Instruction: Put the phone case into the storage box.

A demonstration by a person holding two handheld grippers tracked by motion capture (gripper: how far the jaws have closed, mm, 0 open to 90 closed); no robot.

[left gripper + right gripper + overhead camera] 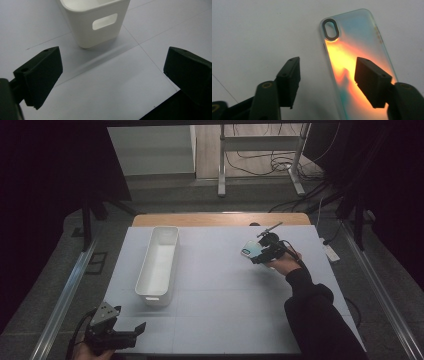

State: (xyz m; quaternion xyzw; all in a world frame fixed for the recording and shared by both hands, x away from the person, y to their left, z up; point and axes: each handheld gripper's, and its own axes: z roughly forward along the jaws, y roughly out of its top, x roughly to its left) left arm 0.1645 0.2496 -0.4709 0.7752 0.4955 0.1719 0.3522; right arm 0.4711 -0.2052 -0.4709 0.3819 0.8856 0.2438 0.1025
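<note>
A: What is seen on the table?

B: In the high view, a pale grey table surface (220, 290) is shown from above. A long, white, open-topped plastic bin (159, 264) is placed left of centre, its length running away from the camera. A translucent phone case tinted turquoise and orange (249, 249) is found right of centre, in the upper half of the frame.

A: Where are the grippers?

B: The right gripper (263, 253) is held just over the case by a hand reaching from a dark sleeve (312, 315). In the right gripper view, its jaws are seen spread apart: one stands over bare table to the left, the other over the case's lower right part. Nothing is clamped; the case appears to lie flat on the surface, camera cut-out toward the top of the frame. A pick-up is probably being lined up, though this is a judgement.

A: And the other?

B: The left gripper (131, 330) is parked at the bottom left, jaws wide apart and empty, aimed at the bin's near end, presumably kept clear.
</note>
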